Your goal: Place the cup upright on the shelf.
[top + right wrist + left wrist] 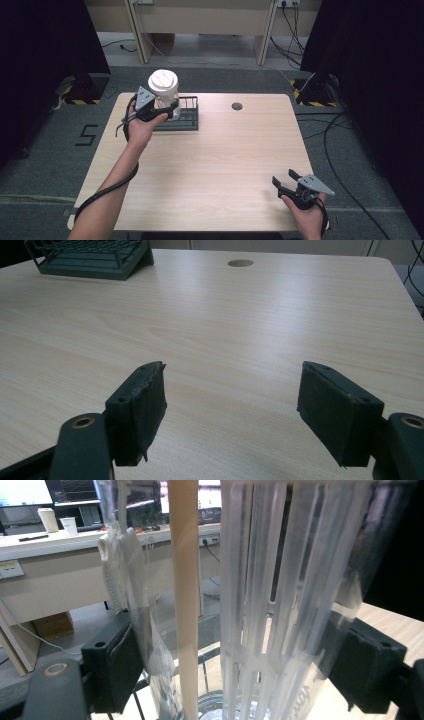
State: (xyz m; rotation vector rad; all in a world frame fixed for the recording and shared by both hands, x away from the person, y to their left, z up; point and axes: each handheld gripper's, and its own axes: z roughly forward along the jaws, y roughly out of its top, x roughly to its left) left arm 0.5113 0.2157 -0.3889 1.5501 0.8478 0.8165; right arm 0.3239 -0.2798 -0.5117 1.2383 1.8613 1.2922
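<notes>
The left gripper [167,106] has its jaws pinched on the sides of a clear plastic jar [163,92] with a white lid [163,80], holding it over the near-left end of the dark wire rack [187,120] at the far left of the wooden table [210,165]. From the left gripper view the black pads [112,667] sit tight on either side of the see-through wall, and something like a pale stick [184,595] and ribbed clear inserts stand inside the jar [260,605].

That thing looks light, rigid thin plastic, and smooth, so I'd call it slippery under a squeeze and likely to flex or crack if clamped hard. The grip is on the body below the lid, which seems the sensible spot; taking it by the lid risks it popping off. Whether the base is touching the rack I can't tell.

Over at the near right corner, the right gripper [289,182] idles just above the tabletop, jaws spread wide with nothing between them, rack [90,257] well away.
</notes>
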